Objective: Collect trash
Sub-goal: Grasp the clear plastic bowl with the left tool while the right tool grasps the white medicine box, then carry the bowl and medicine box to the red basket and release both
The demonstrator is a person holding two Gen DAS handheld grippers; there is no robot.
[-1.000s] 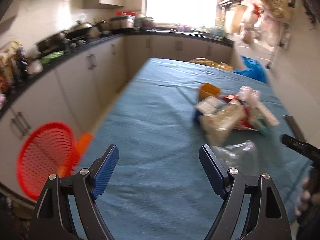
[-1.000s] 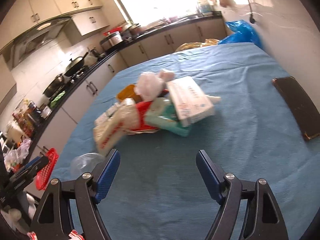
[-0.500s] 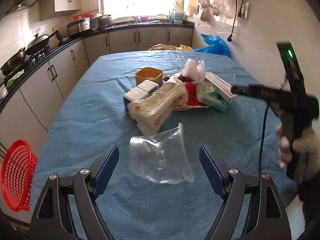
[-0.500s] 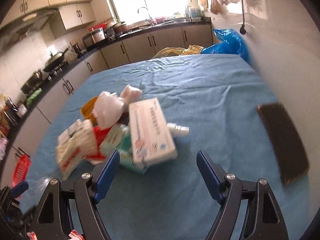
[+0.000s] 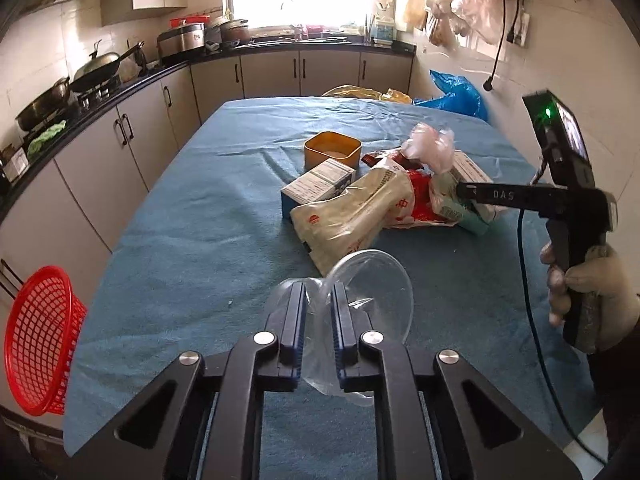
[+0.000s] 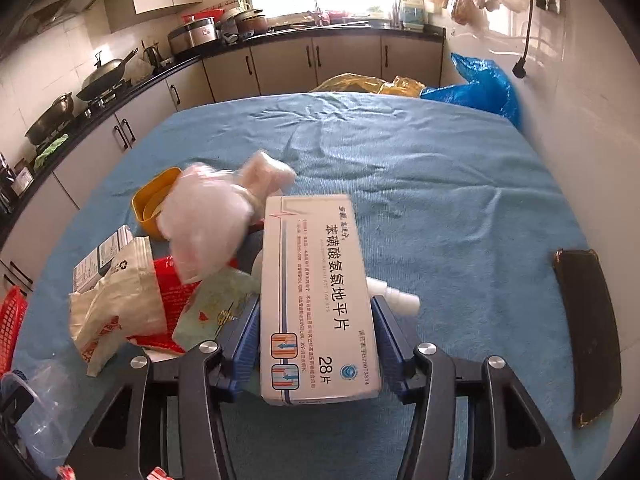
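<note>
Left tool [image 5: 318, 312] clenched on clear plastic cup [image 5: 372, 292]; right tool [image 6: 316, 336] closing around white tablet box [image 6: 316, 300] on counter [image 6: 440, 184].

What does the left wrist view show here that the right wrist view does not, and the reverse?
Only the left wrist view: the left gripper shut on a crumpled clear plastic cup, and a gloved hand.

Only the right wrist view: the right gripper closing around a white medicine box, and a dark flat wallet.

Both: blue tablecloth, yellow square tub, red mesh basket, cream food bag.
</note>
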